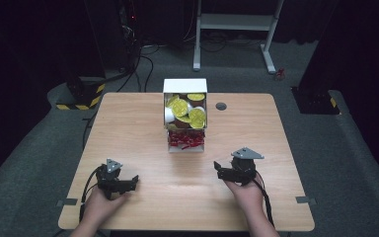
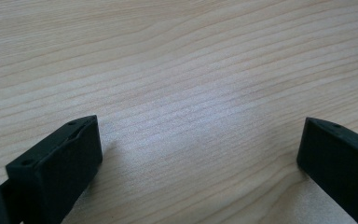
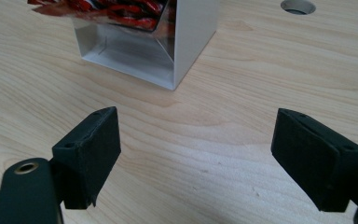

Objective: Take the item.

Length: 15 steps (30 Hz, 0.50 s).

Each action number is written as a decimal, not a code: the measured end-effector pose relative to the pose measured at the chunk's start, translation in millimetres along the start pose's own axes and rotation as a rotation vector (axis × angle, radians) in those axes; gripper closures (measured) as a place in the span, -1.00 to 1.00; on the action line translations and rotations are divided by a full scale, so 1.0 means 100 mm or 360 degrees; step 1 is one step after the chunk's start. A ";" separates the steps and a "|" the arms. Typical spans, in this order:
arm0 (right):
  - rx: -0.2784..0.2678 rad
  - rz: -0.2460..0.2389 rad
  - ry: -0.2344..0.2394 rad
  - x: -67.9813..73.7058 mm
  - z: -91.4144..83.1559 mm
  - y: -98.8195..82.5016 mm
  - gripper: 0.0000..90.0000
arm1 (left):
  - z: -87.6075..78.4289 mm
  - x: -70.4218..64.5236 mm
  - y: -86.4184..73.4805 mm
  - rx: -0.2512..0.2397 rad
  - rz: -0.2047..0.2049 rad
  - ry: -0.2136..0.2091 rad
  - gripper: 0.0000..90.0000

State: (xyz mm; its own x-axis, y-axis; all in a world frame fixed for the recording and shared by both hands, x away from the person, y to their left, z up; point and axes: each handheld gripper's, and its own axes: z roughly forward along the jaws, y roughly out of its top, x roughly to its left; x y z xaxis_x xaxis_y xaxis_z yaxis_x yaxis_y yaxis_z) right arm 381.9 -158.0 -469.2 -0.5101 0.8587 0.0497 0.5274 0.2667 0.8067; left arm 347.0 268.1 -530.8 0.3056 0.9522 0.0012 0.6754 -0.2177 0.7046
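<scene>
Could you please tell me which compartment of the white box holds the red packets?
The near compartment, on the person's side of the white box; the far compartment holds yellow-lidded cups instead.

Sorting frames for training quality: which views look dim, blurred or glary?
High view: dim, dark surroundings, the table lit. Left gripper view: sharp grain, a pale sheen between the open left tongs. Right gripper view: the white box soft-focused, reflective inside; right tongs sharp.

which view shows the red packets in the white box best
The high view: the red packets fill the near compartment of the white box, below the yellow-lidded cups. The right gripper view catches only their lower edge at the top; the left gripper view faces bare table.
</scene>
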 end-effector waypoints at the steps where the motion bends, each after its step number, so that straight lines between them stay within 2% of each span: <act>1: 0.0003 0.0002 0.0004 0.01 0.00 0.02 -0.63 | 0.00 0.00 0.00 -0.0002 0.0000 0.0001 -0.99; 8: -0.0022 -0.0011 0.0011 0.01 -0.01 0.08 -0.58 | 0.00 0.00 0.00 -0.0001 0.0000 0.0000 -0.99; 9: -0.0025 -0.0015 0.0013 0.01 -0.01 0.09 -0.57 | 0.00 0.01 0.00 0.0000 0.0015 0.0003 -0.99; 13: -0.0040 -0.0023 0.0020 0.02 -0.02 0.14 -0.57 | 0.00 0.00 0.00 -0.0002 0.0003 -0.0005 -0.99; 15: -0.0041 -0.0006 0.0029 0.02 -0.02 0.16 -0.56 | 0.01 0.00 0.00 -0.0002 0.0002 -0.0005 -0.99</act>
State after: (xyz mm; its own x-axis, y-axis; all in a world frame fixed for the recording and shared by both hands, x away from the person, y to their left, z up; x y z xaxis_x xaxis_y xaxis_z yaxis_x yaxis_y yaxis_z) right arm 388.0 -152.5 -455.3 -0.5245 0.8495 0.0572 0.5080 0.2583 0.8217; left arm 347.6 267.8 -530.9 0.3087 0.9512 0.0000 0.6741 -0.2188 0.7055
